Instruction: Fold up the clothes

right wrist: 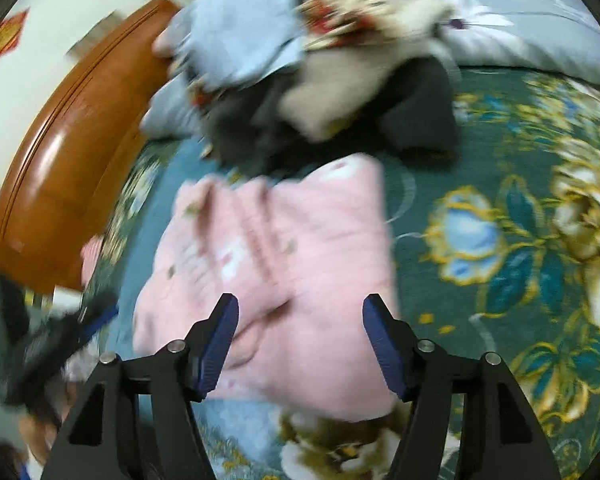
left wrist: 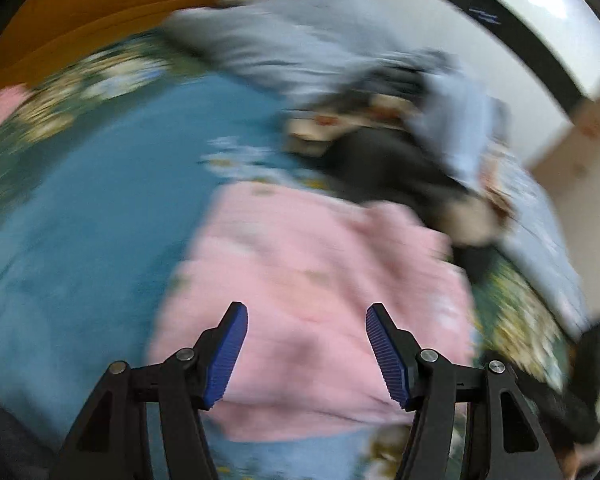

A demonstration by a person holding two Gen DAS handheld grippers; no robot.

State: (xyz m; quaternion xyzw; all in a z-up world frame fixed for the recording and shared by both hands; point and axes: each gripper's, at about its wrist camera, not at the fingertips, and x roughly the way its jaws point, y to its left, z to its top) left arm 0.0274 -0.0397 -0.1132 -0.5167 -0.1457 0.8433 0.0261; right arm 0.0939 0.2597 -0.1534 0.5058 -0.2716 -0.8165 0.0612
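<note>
Left hand-held gripper (left wrist: 306,312): we see the jaws spread wide, nothing between the blue pads (left wrist: 228,354), hovering over the pink garment (left wrist: 300,264). Right hand-held gripper (right wrist: 300,304): same state, jaws wide, empty, above the same pink garment (right wrist: 284,248).

The garment lies on the bed, on a dark green floral bedspread (right wrist: 520,248), bunched into a rough rectangle with small pale prints. We can't tell from these blurred frames whether either hand-held gripper touches the fabric.

Beyond the garment, toward the head of the bed, we see a pile of clothes (right wrist: 340,92): dark grey, beige and red-patterned pieces, with a light blue item (right wrist: 244,40) on top at its left. In the left view the pile (left wrist: 380,152) sits beyond and right of the pink garment. A pale floral quilt (right wrist: 520,24) lies just behind the pile. A brown wooden headboard (right wrist: 72,160) stands at the left. Both views are motion-blurred.
</note>
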